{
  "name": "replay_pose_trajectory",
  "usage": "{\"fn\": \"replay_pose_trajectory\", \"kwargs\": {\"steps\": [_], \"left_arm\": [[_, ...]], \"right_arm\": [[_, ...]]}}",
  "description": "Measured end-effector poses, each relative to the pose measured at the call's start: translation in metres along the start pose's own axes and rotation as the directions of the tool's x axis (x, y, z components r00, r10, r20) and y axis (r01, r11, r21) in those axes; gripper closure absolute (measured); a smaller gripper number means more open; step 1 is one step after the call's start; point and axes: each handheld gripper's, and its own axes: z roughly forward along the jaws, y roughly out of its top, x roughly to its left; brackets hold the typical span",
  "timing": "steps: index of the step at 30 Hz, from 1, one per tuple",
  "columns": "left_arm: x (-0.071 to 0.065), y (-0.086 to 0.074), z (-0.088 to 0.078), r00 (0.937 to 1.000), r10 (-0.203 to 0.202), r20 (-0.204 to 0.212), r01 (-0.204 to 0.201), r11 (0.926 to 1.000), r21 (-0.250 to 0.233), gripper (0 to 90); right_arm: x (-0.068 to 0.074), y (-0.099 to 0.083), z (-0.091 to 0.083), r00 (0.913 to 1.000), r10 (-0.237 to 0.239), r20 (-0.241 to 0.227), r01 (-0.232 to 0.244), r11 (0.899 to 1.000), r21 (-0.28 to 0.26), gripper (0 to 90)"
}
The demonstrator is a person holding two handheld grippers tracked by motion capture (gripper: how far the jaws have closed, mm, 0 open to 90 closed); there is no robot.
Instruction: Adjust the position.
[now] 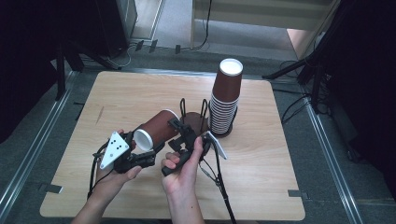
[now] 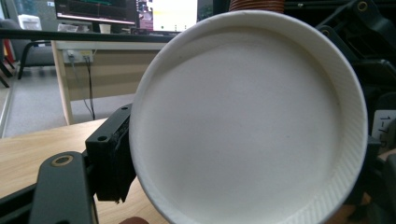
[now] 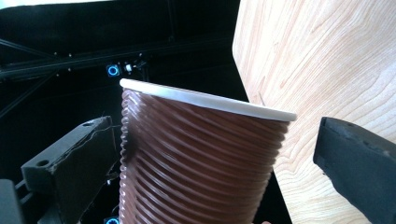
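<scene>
A brown ribbed paper cup (image 1: 158,128) lies on its side in the air above the wooden table (image 1: 261,154). Its white bottom (image 2: 243,116) faces my left gripper (image 1: 144,148), which is shut on the cup's base; one black pad (image 2: 112,158) presses its left side. My right gripper (image 1: 176,133) stands open around the cup's body (image 3: 196,158) near its white rim. Its left pad (image 3: 70,163) is close against the ribs and its right pad (image 3: 359,163) stands apart from them. Both hands sit near the table's middle front.
A tall stack of upside-down brown cups (image 1: 226,95) stands at the back right of the table. Just left of it is a dark round stand with two wire loops (image 1: 194,114). Cables trail from both grippers toward the front edge. Dark tripod legs flank the table.
</scene>
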Motion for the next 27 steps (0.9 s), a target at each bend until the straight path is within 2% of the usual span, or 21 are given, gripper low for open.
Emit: {"fn": "replay_pose_trajectory", "kwargs": {"steps": [7,10,15,27], "left_arm": [[-0.002,0.000,0.000,0.9997,0.008,0.025,-0.008,1.0000,0.001,20.2],[-0.004,0.000,0.000,0.9990,0.016,0.042,-0.015,0.9999,-0.004,20.2],[-0.005,-0.001,0.001,0.9983,0.019,0.055,-0.019,0.9998,0.001,20.3],[-0.002,0.000,0.000,0.9975,0.020,0.067,-0.021,0.9997,0.011,20.4]], "right_arm": [[0.002,0.002,0.004,1.0000,-0.009,-0.003,0.009,1.000,0.008,0.0],[0.003,0.004,0.005,0.9999,0.009,-0.009,-0.009,1.000,0.013,0.0],[0.001,0.004,0.007,1.0000,0.007,-0.007,-0.006,1.000,0.028,0.0],[-0.003,0.008,0.012,0.9992,0.021,-0.034,-0.018,0.997,0.075,0.0]]}}
